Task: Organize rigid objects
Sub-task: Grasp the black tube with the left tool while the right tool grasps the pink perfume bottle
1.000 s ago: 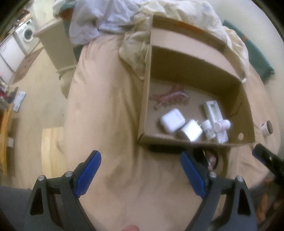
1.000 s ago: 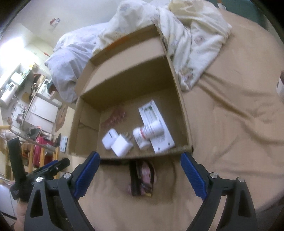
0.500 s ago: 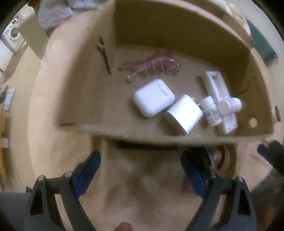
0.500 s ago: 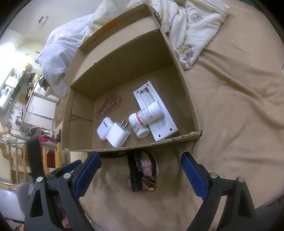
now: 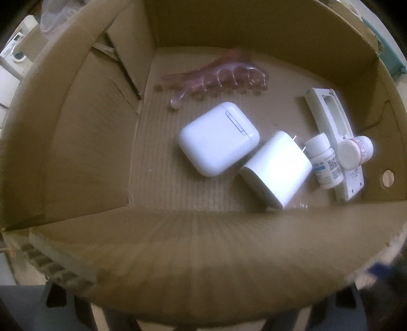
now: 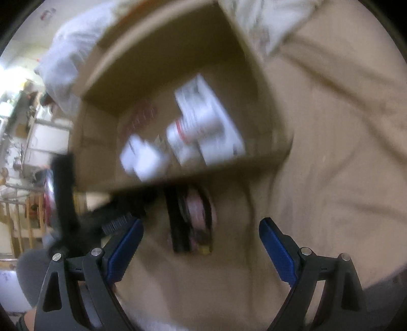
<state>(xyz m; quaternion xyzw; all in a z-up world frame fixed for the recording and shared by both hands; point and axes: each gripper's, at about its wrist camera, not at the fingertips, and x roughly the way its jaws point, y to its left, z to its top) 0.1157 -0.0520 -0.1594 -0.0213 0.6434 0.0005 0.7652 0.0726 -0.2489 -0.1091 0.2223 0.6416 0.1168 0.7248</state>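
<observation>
Left wrist view looks down into an open cardboard box (image 5: 76,142), whose near wall fills the lower part of the picture and hides the left gripper's fingers; only dark bases show at the bottom edge, so I cannot tell whether its jaws are apart or together. On the box floor, a pink hair claw (image 5: 216,73) lies toward the far wall. Nearer the middle sits a white earbud case (image 5: 218,138), and just beside it, toward the near wall, a white charger (image 5: 276,169) with its prongs pointing at a small white bottle (image 5: 323,163). That bottle lies on its side against a long white remote (image 5: 335,140), which runs along the right wall. A second bottle with a red label (image 5: 354,151) rests on top of the remote. A round hole (image 5: 388,178) shows in the right wall.

Right wrist view is blurred. The right gripper (image 6: 201,249) hovers over the tan bedsheet (image 6: 330,152) with its blue pads (image 6: 277,252) wide apart and nothing between them. A dark pouch (image 6: 190,219) with something pink in it lies on the sheet just outside the box's near wall, between the pads and the box (image 6: 165,56). The left gripper (image 6: 84,216) shows as a dark blur at the box's near left corner. Pale bedding (image 6: 257,23) is heaped beyond the box's far side.
</observation>
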